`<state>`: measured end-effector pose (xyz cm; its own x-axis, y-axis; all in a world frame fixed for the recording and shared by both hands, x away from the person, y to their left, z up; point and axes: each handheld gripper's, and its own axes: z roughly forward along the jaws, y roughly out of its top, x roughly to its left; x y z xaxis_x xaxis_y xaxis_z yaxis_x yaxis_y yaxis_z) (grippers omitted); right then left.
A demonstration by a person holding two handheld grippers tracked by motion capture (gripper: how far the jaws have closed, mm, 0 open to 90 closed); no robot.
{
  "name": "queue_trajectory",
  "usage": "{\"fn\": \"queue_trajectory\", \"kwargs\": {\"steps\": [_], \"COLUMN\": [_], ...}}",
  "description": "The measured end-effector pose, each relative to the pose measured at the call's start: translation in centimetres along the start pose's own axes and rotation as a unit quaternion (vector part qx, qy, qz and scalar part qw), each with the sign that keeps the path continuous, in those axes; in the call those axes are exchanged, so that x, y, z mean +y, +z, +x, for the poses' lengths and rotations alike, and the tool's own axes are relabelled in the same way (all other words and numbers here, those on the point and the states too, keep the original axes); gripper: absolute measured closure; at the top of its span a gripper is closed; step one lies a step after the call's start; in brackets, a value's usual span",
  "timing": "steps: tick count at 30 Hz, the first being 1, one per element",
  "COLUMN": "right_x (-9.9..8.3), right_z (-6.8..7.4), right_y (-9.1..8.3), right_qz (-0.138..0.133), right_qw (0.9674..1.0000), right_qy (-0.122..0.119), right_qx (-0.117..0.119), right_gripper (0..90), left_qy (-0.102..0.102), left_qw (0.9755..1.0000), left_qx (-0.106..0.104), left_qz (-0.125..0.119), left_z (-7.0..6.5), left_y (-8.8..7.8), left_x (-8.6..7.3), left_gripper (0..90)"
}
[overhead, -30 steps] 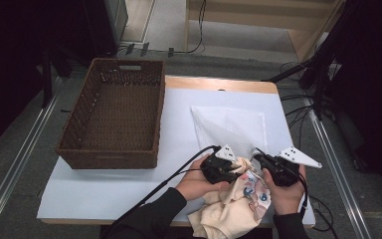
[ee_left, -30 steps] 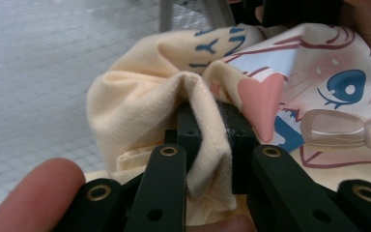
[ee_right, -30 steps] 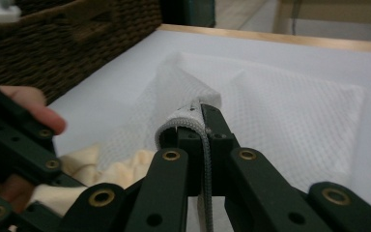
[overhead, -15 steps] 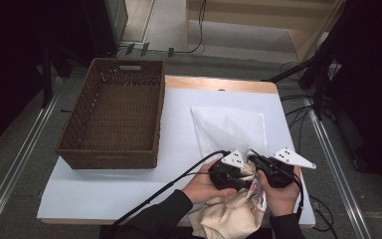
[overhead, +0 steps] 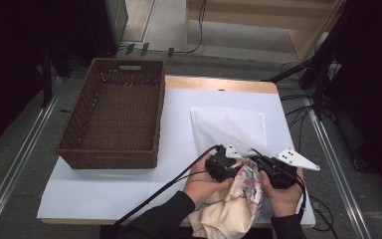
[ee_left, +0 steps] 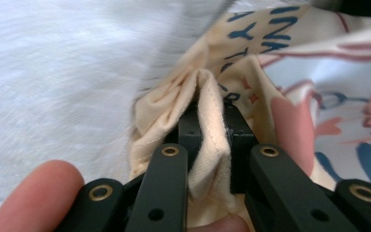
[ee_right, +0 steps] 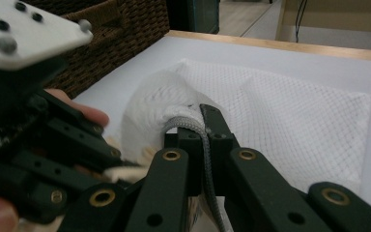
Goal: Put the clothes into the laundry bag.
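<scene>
White desk (overhead: 129,194) carries our work: left jaws (ee_left: 212,140) clamp the cream garment (overhead: 231,209) fold, right jaws (ee_right: 204,140) pinch the mesh bag (overhead: 229,127) rim. Garment hangs at the near edge, bag mouth directly beyond.

Jaws clamped on mesh bag (ee_right: 290,111) edge
</scene>
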<state>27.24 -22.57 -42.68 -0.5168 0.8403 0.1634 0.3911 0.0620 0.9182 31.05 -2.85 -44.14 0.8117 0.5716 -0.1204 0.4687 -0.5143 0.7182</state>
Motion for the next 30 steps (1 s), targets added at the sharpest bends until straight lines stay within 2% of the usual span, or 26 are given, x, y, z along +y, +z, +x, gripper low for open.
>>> {"fn": "queue_trajectory", "kwargs": {"steps": [2,4,6,7,8,9,11,14,17,19,20,23,26,30], "right_x": [0.0,0.0,-0.1,-0.1,-0.1,-0.1,-0.1,0.0,0.0,-0.1,-0.1,-0.2,-0.3,-0.6], "right_z": [0.1,0.2,0.5,0.6,0.7,0.8,0.7,0.3,0.0,0.3,0.4,0.8,1.0,1.7], "right_y": [0.0,0.0,0.2,0.3,0.3,0.4,0.3,0.0,0.0,0.2,0.3,0.5,0.7,1.2], "right_qz": [0.002,0.006,0.009,0.010,0.013,0.014,0.010,0.004,0.000,0.004,0.006,0.007,0.006,0.014], "right_qw": [1.0000,1.0000,0.9999,0.9999,0.9998,0.9998,0.9999,1.0000,0.9999,1.0000,1.0000,1.0000,1.0000,0.9999], "right_qy": [0.000,-0.005,-0.011,-0.013,-0.013,-0.014,-0.011,0.001,0.010,0.006,0.002,0.000,0.005,-0.009], "right_qx": [-0.001,-0.002,-0.001,-0.001,0.000,-0.002,-0.004,-0.006,-0.003,-0.002,0.000,-0.001,0.002,0.002], "right_gripper": [89.8,89.9,89.9,89.9,89.9,89.9,89.9,90.0,90.0,90.0,90.0,90.0,90.0,90.0], "left_qy": [-0.013,-0.024,-0.026,-0.027,-0.032,-0.035,-0.031,-0.027,-0.029,-0.033,-0.033,-0.030,-0.003,0.034], "left_qw": [0.9995,0.9977,0.9961,0.9961,0.9970,0.9985,0.9991,0.9959,0.9915,0.9880,0.9873,0.9876,0.9884,0.9906], "left_qx": [0.025,0.058,0.078,0.078,0.066,0.039,-0.013,-0.068,-0.112,-0.140,-0.146,-0.150,-0.149,-0.132], "left_qz": [-0.011,-0.026,-0.033,-0.031,-0.027,-0.017,-0.024,-0.054,-0.059,-0.056,-0.053,-0.038,-0.029,-0.012], "left_z": [0.3,0.3,0.3,0.4,0.5,0.7,0.7,0.5,0.3,0.1,-0.1,-0.7,-1.9,-2.7], "left_y": [-0.6,-1.2,-1.4,-1.4,-1.2,-1.1,-1.3,-2.4,-2.6,-2.3,-2.1,-1.4,-0.6,0.1], "left_x": [0.0,-0.1,-0.2,-0.2,-0.2,-0.3,-0.4,-0.6,-0.6,-0.6,-0.6,-0.6,-0.7,-0.5], "left_gripper": [82.7,82.8,82.8,82.7,82.4,80.5,71.9,61.2,51.9,47.7,45.0,44.3,45.2,47.1]}}
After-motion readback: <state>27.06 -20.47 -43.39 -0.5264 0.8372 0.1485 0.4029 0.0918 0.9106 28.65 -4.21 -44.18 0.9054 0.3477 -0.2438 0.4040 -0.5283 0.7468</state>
